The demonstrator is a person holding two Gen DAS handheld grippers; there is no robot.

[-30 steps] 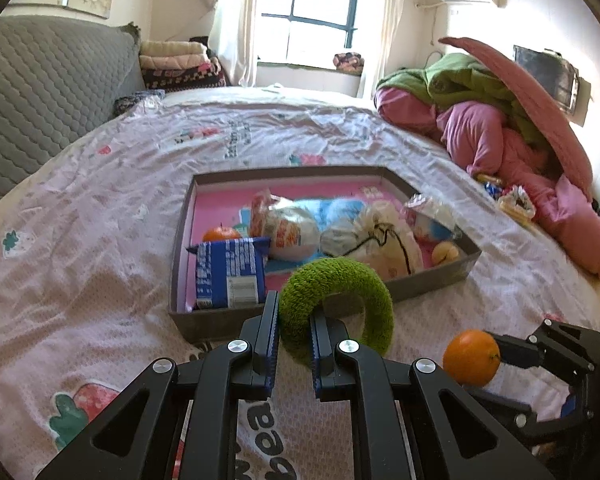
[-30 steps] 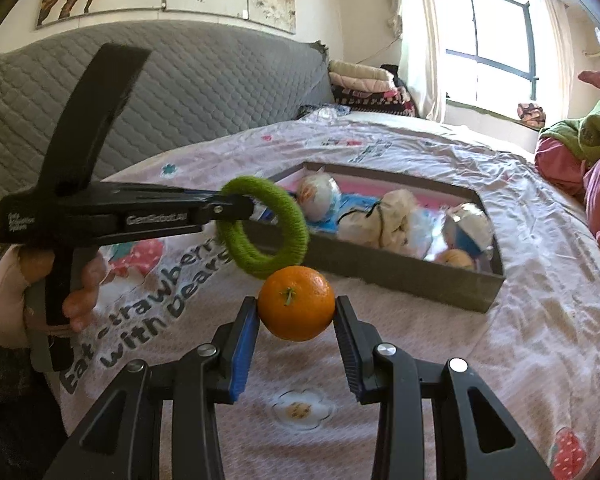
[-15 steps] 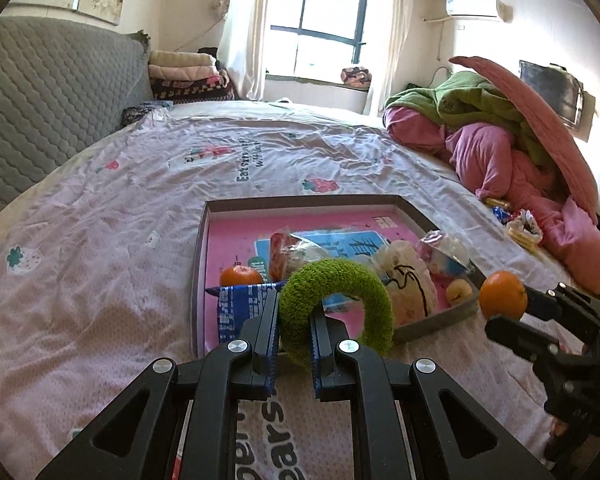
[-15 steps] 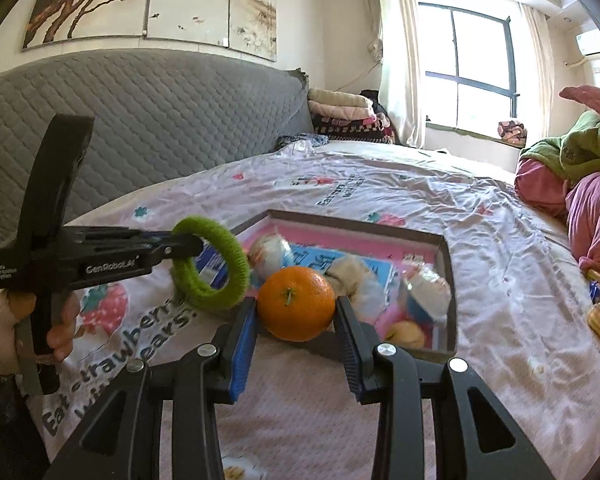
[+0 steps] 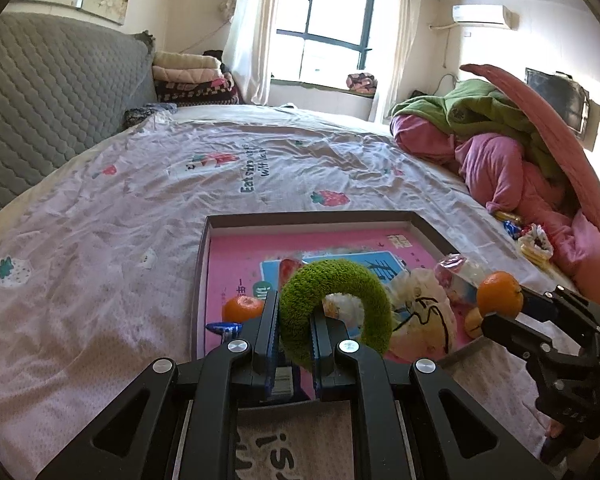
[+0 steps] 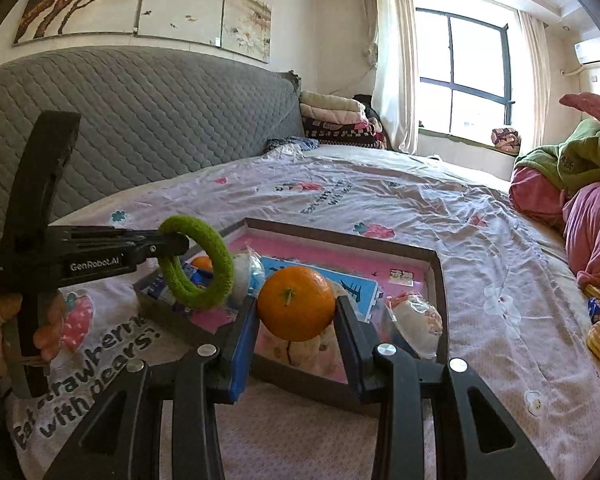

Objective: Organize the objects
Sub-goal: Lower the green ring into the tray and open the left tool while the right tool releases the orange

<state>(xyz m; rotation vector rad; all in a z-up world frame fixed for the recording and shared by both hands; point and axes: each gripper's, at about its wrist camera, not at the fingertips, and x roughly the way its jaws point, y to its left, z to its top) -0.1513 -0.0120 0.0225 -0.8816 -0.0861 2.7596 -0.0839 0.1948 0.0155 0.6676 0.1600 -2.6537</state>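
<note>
Jaws of the left gripper (image 5: 294,334) are pressed together on one side of a fuzzy green ring (image 5: 336,304), which stands upright between the blue pads with its open centre facing the camera. Just beyond and below the ring lies a shallow grey-rimmed box (image 5: 308,217) with a pink floor. Inside it, to the left of the ring, sits a small orange (image 5: 243,308) next to the tip of a blue wrapper (image 5: 223,327); behind and to the right of the ring lies a white drawstring pouch (image 5: 424,312), and further right a clear wrapped packet (image 5: 454,270).

To the right of the left gripper, the right gripper (image 6: 296,314) is clamped on a tangerine (image 6: 296,303), its two pads pressing the fruit's sides. The fruit hangs over the near edge of the box, above the pouch. In the right wrist view the left gripper reaches in from the left with the ring held over the box's near left corner, and a hand (image 6: 4,328) grips its handle at the left edge.

The box rests on a pale bedsheet (image 5: 100,240) printed with strawberries and lettering. Well beyond, a grey quilted headboard (image 6: 140,120) runs along the left, folded blankets (image 5: 192,80) are stacked near the window (image 5: 328,28), and a heap of pink and green bedding (image 5: 500,148) rises to the right.
</note>
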